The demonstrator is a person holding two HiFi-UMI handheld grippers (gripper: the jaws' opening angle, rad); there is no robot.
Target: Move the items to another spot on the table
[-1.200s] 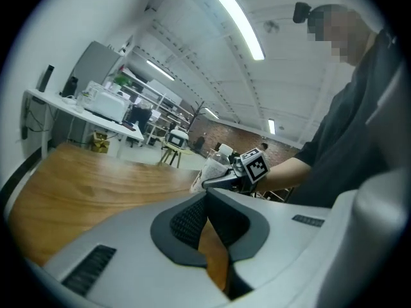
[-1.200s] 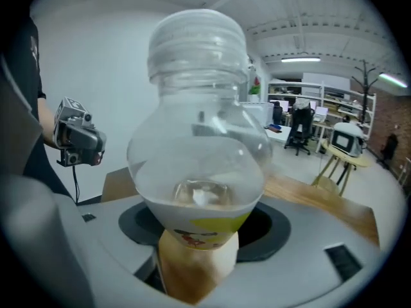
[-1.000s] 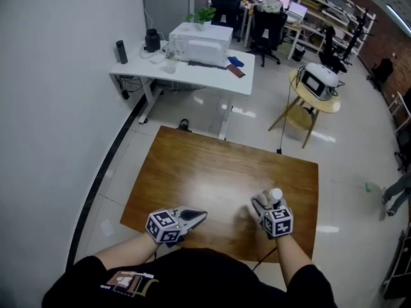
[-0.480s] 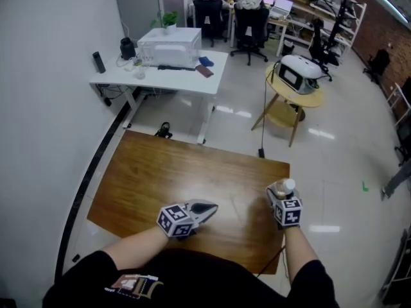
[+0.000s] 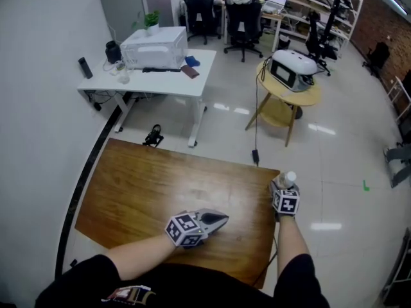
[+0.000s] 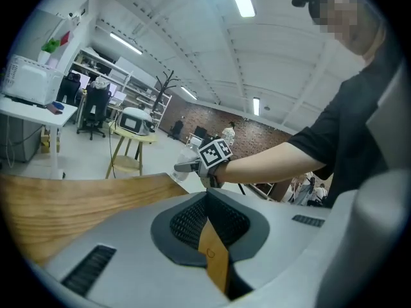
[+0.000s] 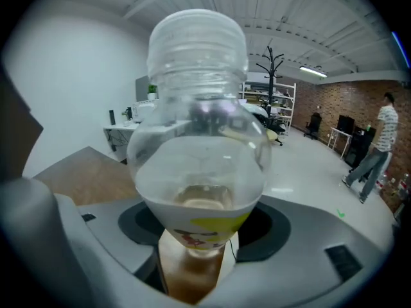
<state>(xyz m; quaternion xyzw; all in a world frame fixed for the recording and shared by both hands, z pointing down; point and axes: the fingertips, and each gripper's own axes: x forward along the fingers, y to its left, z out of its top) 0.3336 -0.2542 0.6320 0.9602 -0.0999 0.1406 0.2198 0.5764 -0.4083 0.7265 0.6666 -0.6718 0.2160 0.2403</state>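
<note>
A clear plastic bottle (image 7: 199, 140) with a white cap and a yellow label stands upright between the jaws of my right gripper (image 7: 199, 205), which is shut on its lower body. In the head view the bottle (image 5: 289, 178) and right gripper (image 5: 283, 187) are at the right edge of the wooden table (image 5: 148, 185). My left gripper (image 5: 221, 218) hovers low over the table's near middle, jaws together and holding nothing. The left gripper (image 6: 209, 196) looks along its jaws toward the bottle (image 6: 183, 160) off to the right.
Beyond the table lies tiled floor with a white desk (image 5: 148, 76) that carries a white box, and a round yellow side table (image 5: 286, 92) with a device on it. Office chairs stand further back. A person (image 7: 376, 149) walks at the far right.
My right gripper has carried the bottle rightward, from inside the table's right part out to its right edge. The left gripper has drifted a little to the right, still shut.
</note>
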